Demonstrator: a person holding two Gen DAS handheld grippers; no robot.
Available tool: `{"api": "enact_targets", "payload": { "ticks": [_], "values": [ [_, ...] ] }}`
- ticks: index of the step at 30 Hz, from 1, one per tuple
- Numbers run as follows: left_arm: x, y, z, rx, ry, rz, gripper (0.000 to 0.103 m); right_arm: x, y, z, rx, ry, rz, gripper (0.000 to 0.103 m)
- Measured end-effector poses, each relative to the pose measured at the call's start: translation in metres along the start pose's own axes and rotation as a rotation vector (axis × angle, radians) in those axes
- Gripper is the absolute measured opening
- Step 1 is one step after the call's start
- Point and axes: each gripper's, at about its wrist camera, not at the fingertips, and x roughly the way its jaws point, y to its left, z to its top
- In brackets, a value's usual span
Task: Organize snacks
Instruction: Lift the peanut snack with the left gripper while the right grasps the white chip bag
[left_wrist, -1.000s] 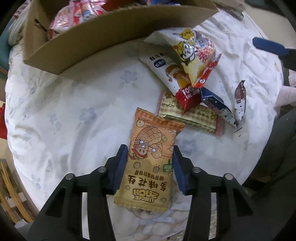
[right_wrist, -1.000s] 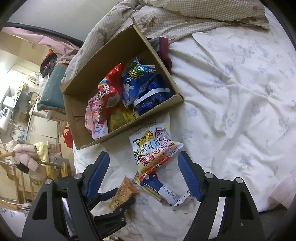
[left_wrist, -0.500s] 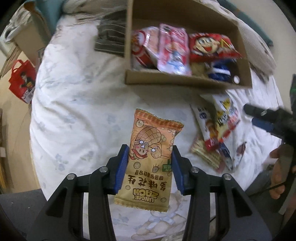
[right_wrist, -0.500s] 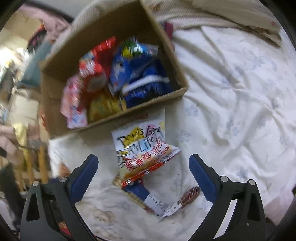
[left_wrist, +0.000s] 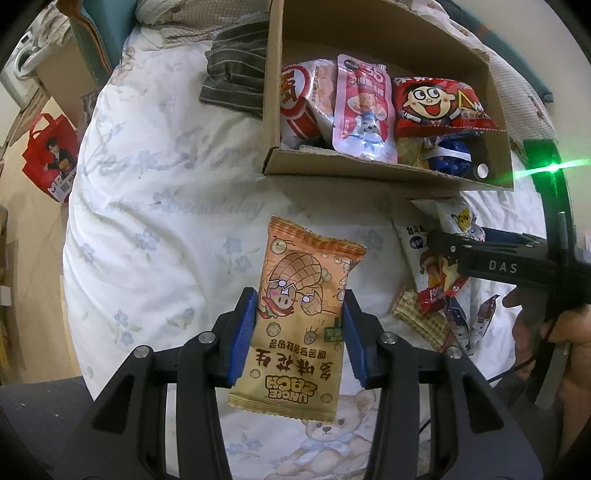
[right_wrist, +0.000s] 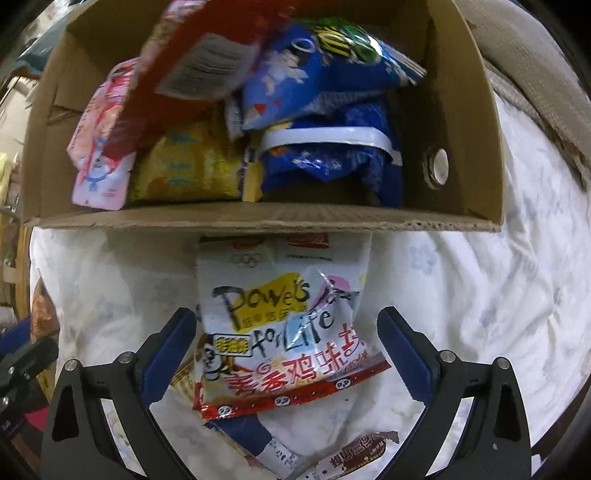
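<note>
Mid-task. Cardboard box (left_wrist: 388, 173) in the upper frame already holds several snack bags. Left gripper (left_wrist: 299, 332) is clamped on an orange peanut packet (left_wrist: 303, 314), held above the bed (left_wrist: 155, 221), not yet over the box. Right gripper (right_wrist: 284, 354) is wide open around a white-and-red chip bag (right_wrist: 284, 332) lying just in front of the box, not gripped. A few more packets (left_wrist: 443, 306) remain on the bed at centre right.
</note>
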Motion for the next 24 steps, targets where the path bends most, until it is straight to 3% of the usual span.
{"api": "enact_targets", "payload": {
  "ticks": [2,4,8,24],
  "values": [
    [-0.001,0.000,0.001,0.000,-0.006,0.004,0.041,0.002,-0.001,0.000,-0.010,0.004,-0.009,0.098],
    [-0.001,0.000,0.001,0.000,-0.013,0.007,0.041,0.003,0.001,-0.003,-0.031,0.008,-0.018,0.083],
    [-0.001,0.001,0.002,0.007,-0.023,0.020,0.041,0.001,0.006,-0.010,-0.065,-0.008,-0.012,0.072],
    [-0.008,0.025,0.003,-0.066,-0.057,0.072,0.041,-0.062,0.024,-0.049,-0.119,-0.099,0.173,0.068]
  ]
}}
